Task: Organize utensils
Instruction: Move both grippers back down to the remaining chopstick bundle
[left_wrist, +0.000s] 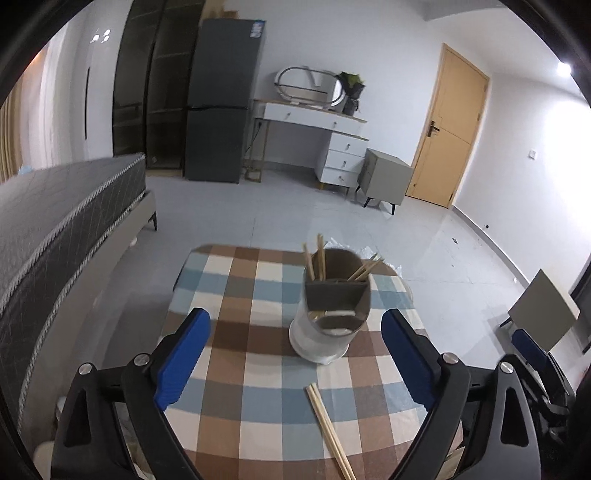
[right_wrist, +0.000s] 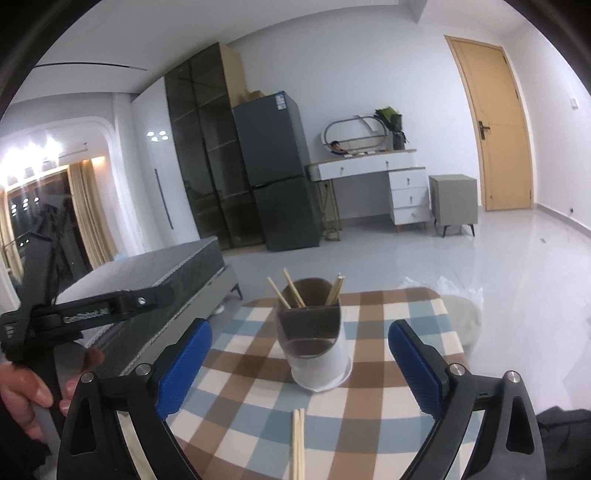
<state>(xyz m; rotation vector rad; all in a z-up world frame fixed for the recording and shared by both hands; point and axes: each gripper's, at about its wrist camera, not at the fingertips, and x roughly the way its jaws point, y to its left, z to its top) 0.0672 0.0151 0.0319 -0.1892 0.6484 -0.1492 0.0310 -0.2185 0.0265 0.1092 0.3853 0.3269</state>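
**Tech A:** On the checked desk (left_wrist: 258, 369), confirm the position of the utensil holder (left_wrist: 330, 317).

**Tech B:** Utensil holder stands upright near the middle of the desk: white base, grey-brown divided upper part. Chopsticks in the holder (left_wrist: 319, 260) lean out of the rear compartments, some to the left, some to the right. The front compartment looks empty in the right wrist view.

**Tech A:** Loose items?

**Tech B:** One loose pair of chopsticks (left_wrist: 328, 428) lies flat on the cloth, on the near side of the holder and clear of it. In the left wrist view it runs diagonally toward the lower edge; in the right wrist view (right_wrist: 297, 443) it runs almost straight toward the camera.

**Tech A:** Left claw (left_wrist: 295, 365) status?

**Tech B:** Blue pads spread wide apart, nothing between them, nothing touched. The holder appears beyond the gap.

**Tech A:** Right claw (right_wrist: 300, 369) status?

**Tech B:** Same condition: pads wide apart, empty, no contact with the holder or the loose pair. The loose pair lies below the gap, between the two arms of the claw.

**Tech A:** Anything else in frame?

**Tech B:** A hand (right_wrist: 29, 391) grips the left tool's handle at the left edge of the right wrist view. Bed (left_wrist: 66, 221) is left of the desk; fridge (left_wrist: 221, 99), dressing table (left_wrist: 321, 122) and door (left_wrist: 447, 125) stand along the far wall.
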